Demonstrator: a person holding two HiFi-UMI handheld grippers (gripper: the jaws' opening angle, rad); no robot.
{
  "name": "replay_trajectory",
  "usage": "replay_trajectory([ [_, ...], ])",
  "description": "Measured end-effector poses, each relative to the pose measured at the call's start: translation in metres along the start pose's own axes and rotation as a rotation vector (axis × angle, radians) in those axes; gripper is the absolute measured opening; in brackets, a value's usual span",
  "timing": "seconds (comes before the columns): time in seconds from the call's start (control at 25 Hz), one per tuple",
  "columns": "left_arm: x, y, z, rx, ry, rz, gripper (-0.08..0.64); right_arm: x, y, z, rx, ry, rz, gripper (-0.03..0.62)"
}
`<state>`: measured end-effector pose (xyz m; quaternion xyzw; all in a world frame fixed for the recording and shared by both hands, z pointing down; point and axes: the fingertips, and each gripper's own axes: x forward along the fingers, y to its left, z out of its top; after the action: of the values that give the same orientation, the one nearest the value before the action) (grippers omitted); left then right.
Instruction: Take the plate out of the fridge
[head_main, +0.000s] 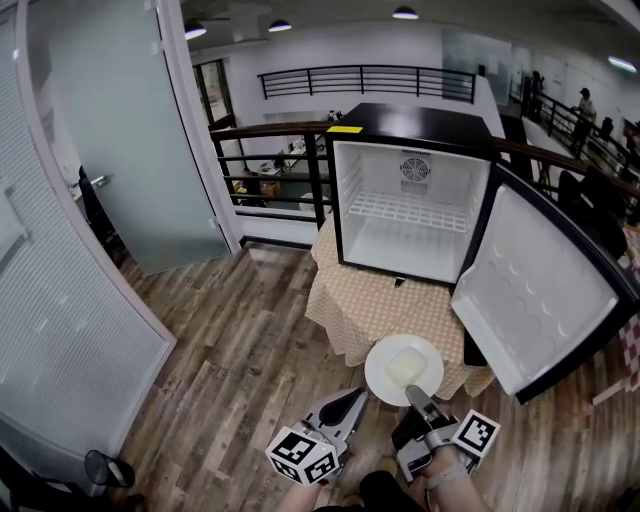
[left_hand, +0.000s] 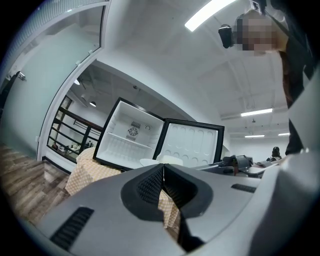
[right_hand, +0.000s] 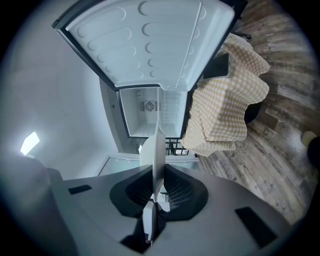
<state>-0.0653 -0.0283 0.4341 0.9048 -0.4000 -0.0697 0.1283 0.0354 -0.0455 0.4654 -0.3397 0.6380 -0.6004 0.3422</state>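
Note:
A round white plate (head_main: 403, 368) with a pale square piece on it hangs level in front of the checked table. My right gripper (head_main: 418, 397) is shut on its near rim; the right gripper view shows the plate (right_hand: 157, 150) edge-on between the jaws. The small black fridge (head_main: 412, 196) stands open on the table, its white inside bare apart from a wire shelf. Its door (head_main: 540, 288) swings out to the right. My left gripper (head_main: 343, 408) is shut with nothing in it, low and left of the plate. The fridge (left_hand: 131, 136) appears ahead in the left gripper view.
A checked cloth (head_main: 360, 300) covers the table under the fridge. A black railing (head_main: 262, 170) runs behind it, and a frosted glass partition (head_main: 75, 250) curves along the left. The floor (head_main: 230, 370) is wood plank. People stand far back at the right (head_main: 583, 105).

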Motion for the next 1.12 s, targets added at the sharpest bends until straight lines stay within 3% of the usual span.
replay_trajectory([
  [0.48, -0.032, -0.026, -0.017, -0.019, 0.001, 0.000, 0.009, -0.041, -0.003, -0.026, -0.010, 0.016, 0.019, 0.058],
  [1.12, -0.053, -0.031, -0.021, -0.028, -0.011, 0.024, 0.009, -0.054, -0.004, -0.043, -0.041, 0.043, 0.033, 0.058],
])
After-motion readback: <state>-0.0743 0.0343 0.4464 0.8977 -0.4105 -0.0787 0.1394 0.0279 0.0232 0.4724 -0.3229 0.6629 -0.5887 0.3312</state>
